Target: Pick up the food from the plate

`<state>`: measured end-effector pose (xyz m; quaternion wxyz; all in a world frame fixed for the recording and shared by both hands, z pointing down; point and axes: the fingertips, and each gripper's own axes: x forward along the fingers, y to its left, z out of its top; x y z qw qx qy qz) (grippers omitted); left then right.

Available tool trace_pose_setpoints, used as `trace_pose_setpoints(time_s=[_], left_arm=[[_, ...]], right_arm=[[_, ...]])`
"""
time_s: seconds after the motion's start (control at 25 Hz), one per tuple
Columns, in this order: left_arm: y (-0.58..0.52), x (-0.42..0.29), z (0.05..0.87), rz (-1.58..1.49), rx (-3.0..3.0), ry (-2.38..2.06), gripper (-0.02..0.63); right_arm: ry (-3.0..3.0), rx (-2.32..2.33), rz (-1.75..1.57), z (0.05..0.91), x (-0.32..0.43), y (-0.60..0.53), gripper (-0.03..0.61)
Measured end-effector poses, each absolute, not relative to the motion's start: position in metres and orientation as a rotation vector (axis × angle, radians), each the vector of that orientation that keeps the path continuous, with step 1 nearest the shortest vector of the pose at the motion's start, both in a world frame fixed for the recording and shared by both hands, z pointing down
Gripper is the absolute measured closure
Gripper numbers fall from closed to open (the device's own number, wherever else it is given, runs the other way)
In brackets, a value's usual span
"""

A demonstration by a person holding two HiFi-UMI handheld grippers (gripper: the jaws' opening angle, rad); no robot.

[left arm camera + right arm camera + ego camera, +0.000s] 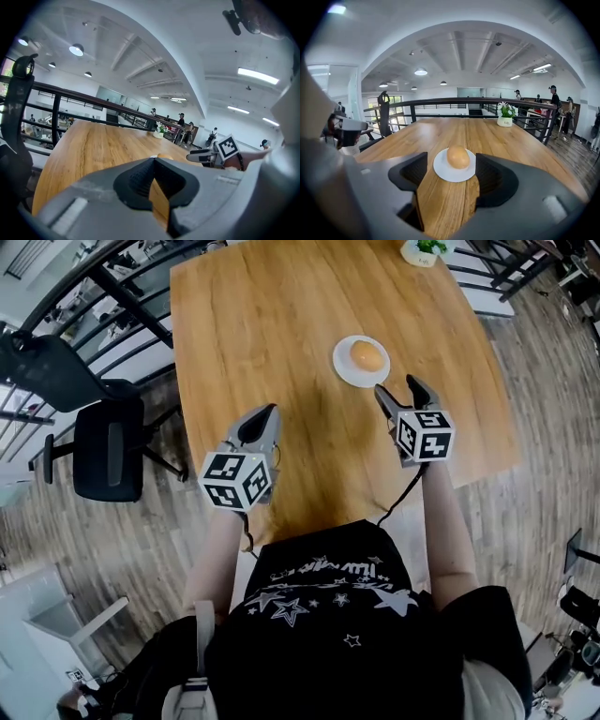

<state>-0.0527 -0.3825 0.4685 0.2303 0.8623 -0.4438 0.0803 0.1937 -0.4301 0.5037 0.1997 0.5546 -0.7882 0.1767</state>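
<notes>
A round golden bun [366, 355] lies on a small white plate [343, 369] right of the middle of the wooden table [272, 324]. My right gripper [397, 390] hovers just short of the plate's near edge, open and empty. In the right gripper view the bun [458, 156] and plate [442, 174] sit ahead, centred between the spread jaws of the gripper [451, 162]. My left gripper [263, 420] is held over the table's near left part, shut with nothing in it. In the left gripper view its jaws [153, 161] meet at the tips, and the right gripper [206, 156] shows at the right.
A small potted plant [427, 249] stands at the table's far right edge [505, 115]. A black office chair [108, 446] sits left of the table, beside a dark railing [112, 282]. The table's near edge runs just in front of the person's body.
</notes>
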Motion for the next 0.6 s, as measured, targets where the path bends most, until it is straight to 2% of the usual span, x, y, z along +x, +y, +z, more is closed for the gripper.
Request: trace_pose_setpoints(time_s=[0.6], left_arm=[[-0.401,-0.022,0.477,0.289,2.322,-1.280,0.612]], right_arm=[[-2.209,1.311,0.486,0.552,0.193,-0.494,0.198]])
